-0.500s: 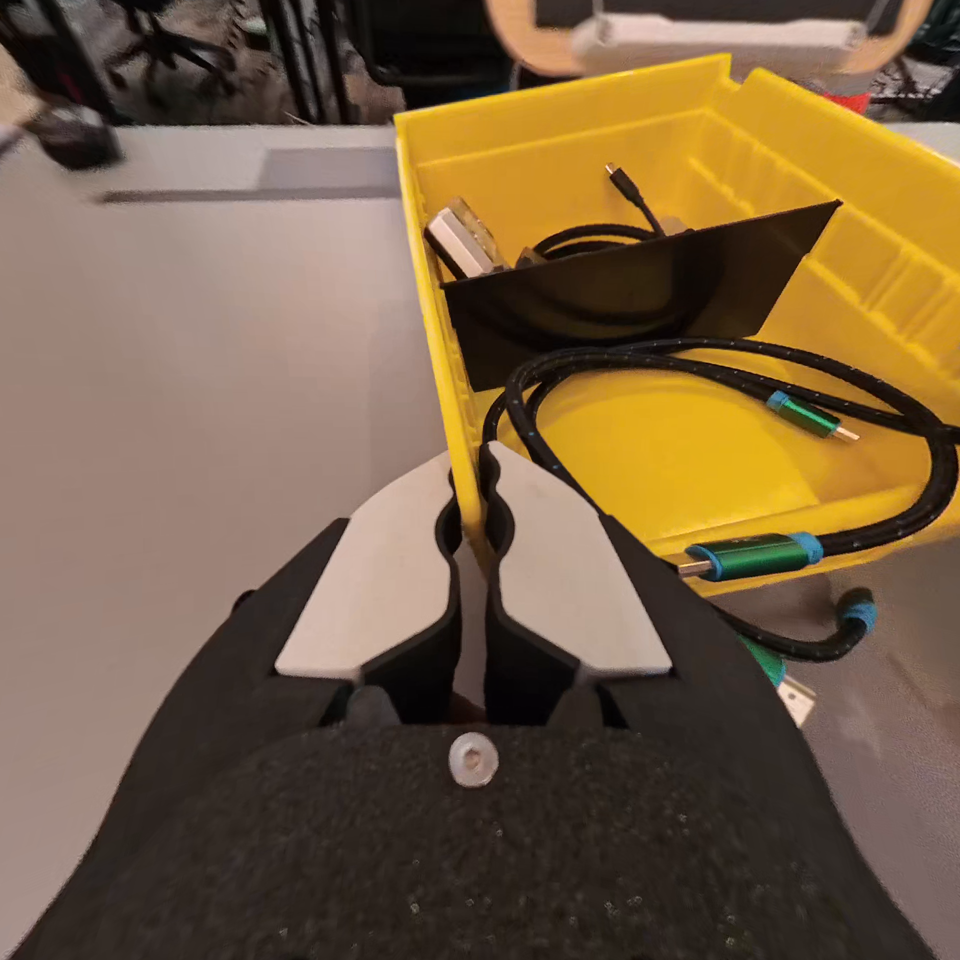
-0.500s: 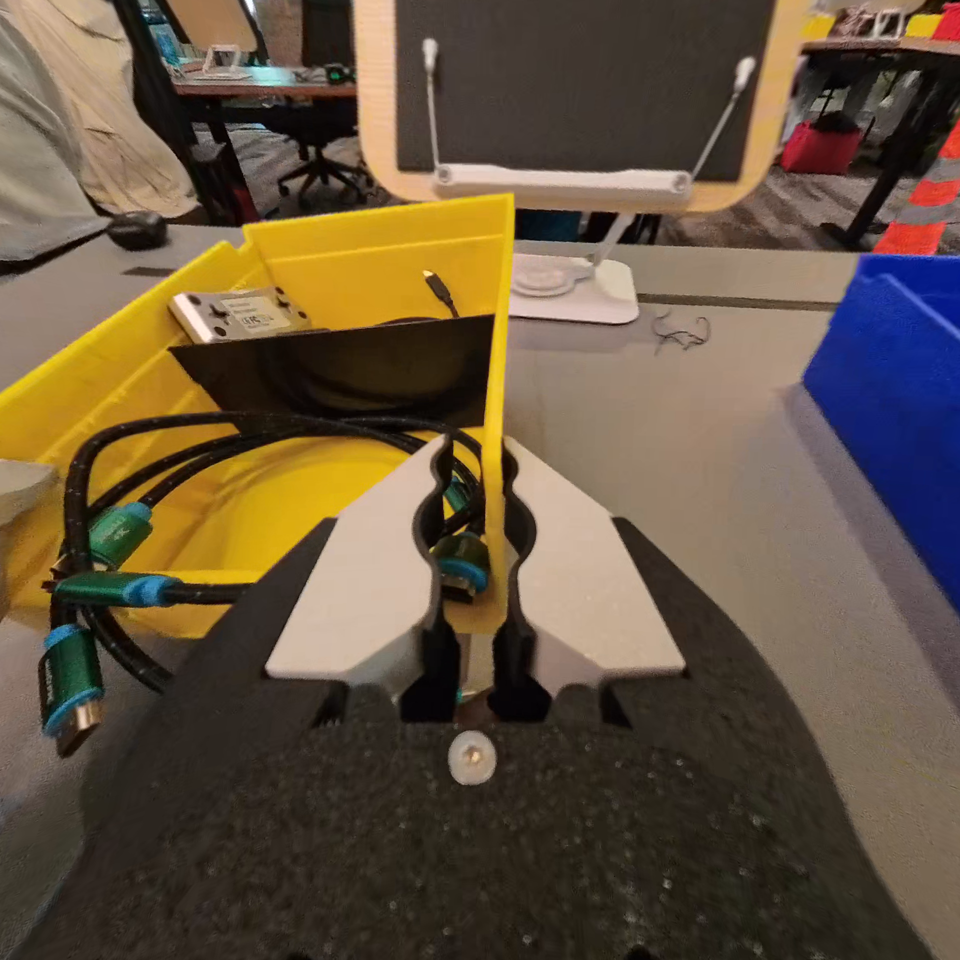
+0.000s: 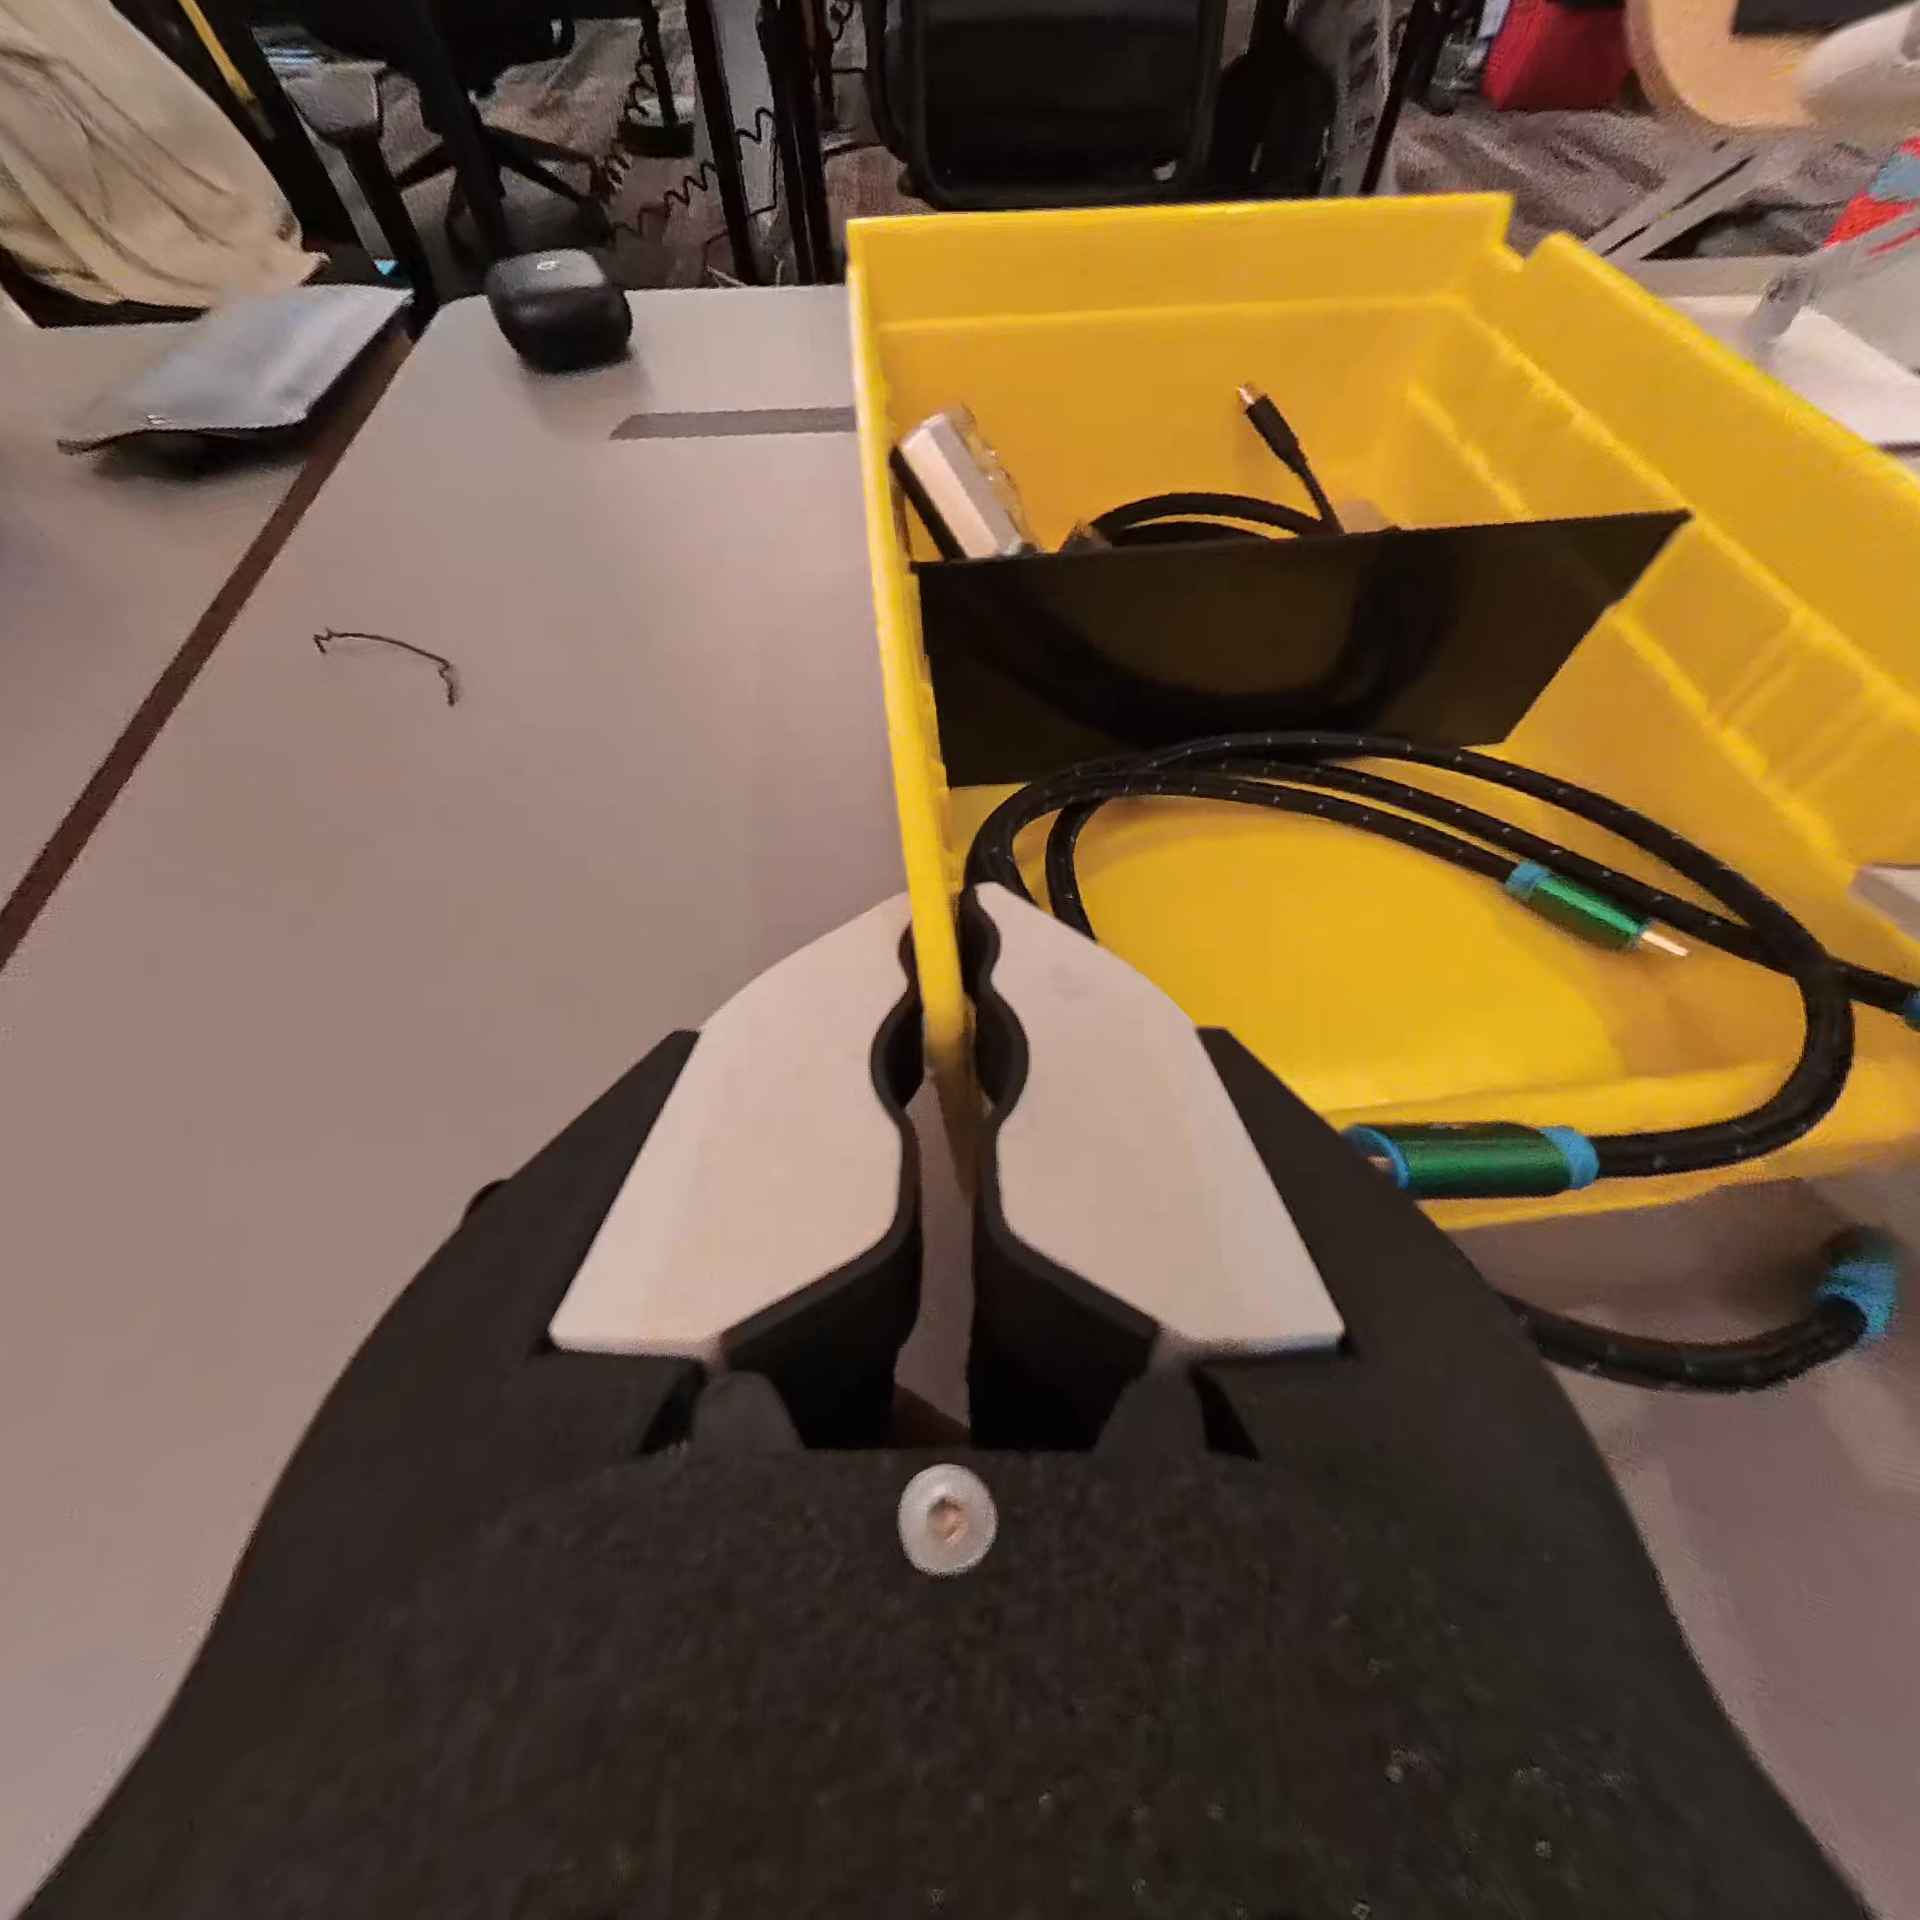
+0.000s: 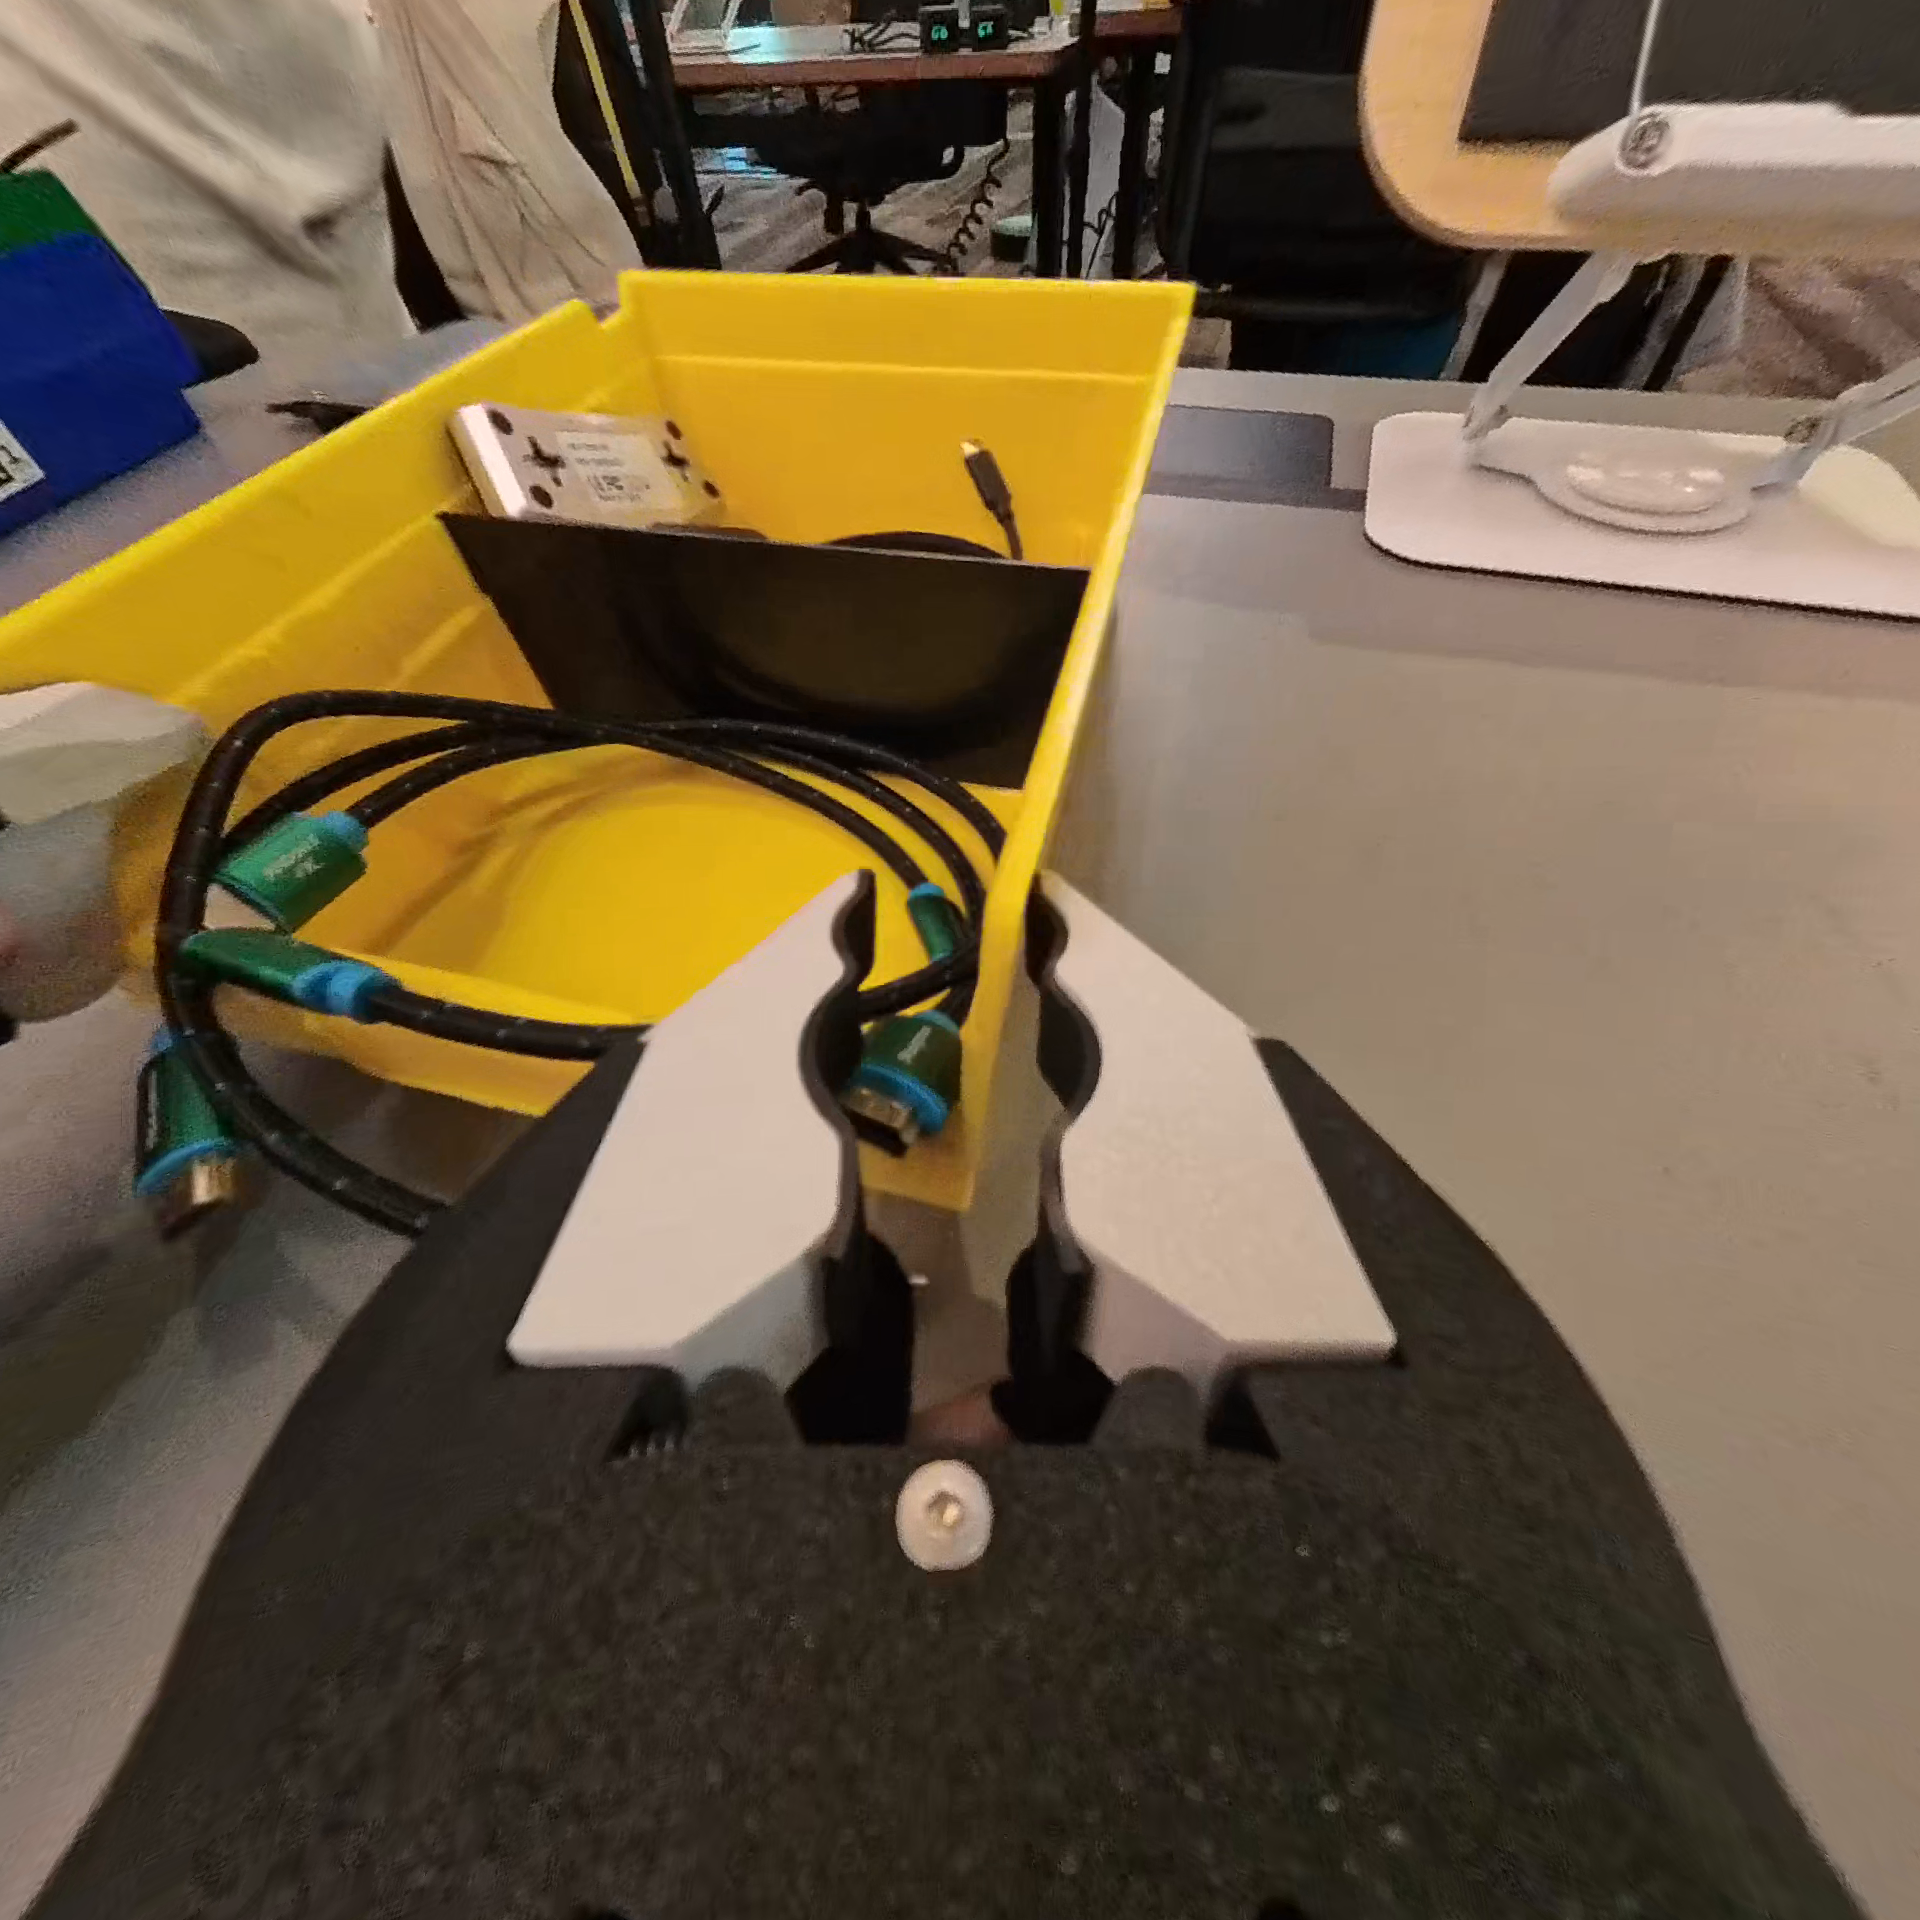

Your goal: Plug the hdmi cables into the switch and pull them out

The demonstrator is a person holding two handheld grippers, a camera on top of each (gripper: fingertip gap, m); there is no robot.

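Grey matte tabletop (image 3: 499,831) lies open and wide to the left of the yellow plastic bin (image 3: 1143,301), and equally bare along the bin's right wall in the right wrist view, up to a white stand base (image 4: 1621,540). The left gripper (image 3: 943,925) pinches the bin's thin left wall near the front corner, its pale fingers (image 3: 790,1122) pressed to either side of the wall. The right gripper (image 4: 951,904) straddles the right wall with its jaws apart, a clear gap on the inner side. A glossy black divider panel (image 3: 1247,644) crosses the bin; behind it rest the silver metal HDMI switch box (image 4: 582,468) and a coiled thin black cable (image 3: 1273,436) with one small plug standing up. In front of the divider lie looped braided black HDMI cables (image 3: 1403,769), spilling over the low front lip onto the table. Four green metallic plugs (image 4: 291,862) with blue collars show in the right wrist view.
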